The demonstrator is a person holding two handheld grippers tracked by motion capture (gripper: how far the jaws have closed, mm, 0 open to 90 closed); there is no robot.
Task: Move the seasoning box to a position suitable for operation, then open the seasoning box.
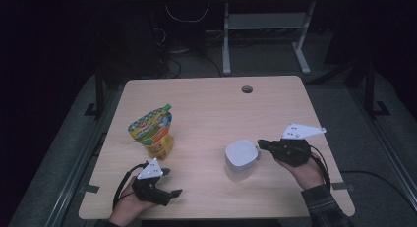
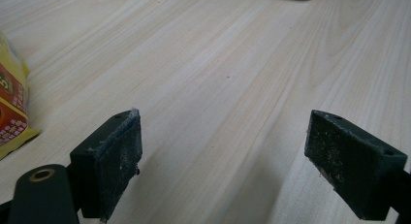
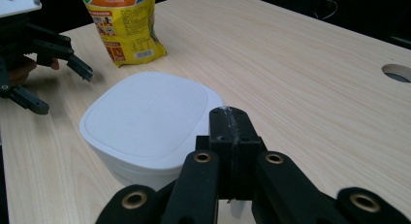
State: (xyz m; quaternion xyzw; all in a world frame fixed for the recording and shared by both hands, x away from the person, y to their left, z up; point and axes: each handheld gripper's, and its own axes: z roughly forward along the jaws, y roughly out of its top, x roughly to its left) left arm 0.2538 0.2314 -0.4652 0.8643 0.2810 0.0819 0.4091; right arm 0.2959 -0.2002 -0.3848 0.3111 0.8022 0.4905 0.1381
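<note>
Right gripper [image 1: 260, 144] pinched shut, empty, its tip at the white lidded tub [image 1: 241, 159] near the table's [image 1: 206, 97] front edge; left gripper [image 1: 169, 183] gapes wide by the front-left corner.

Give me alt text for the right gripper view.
The right gripper, jaws shut together, sits just beside a white lidded tub on a wooden table. Behind stand a yellow pouch and the open left gripper.

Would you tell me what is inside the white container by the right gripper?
The white container has its lid on, so the lid's plain top is visible; the inside is covered and cannot be seen.
</note>
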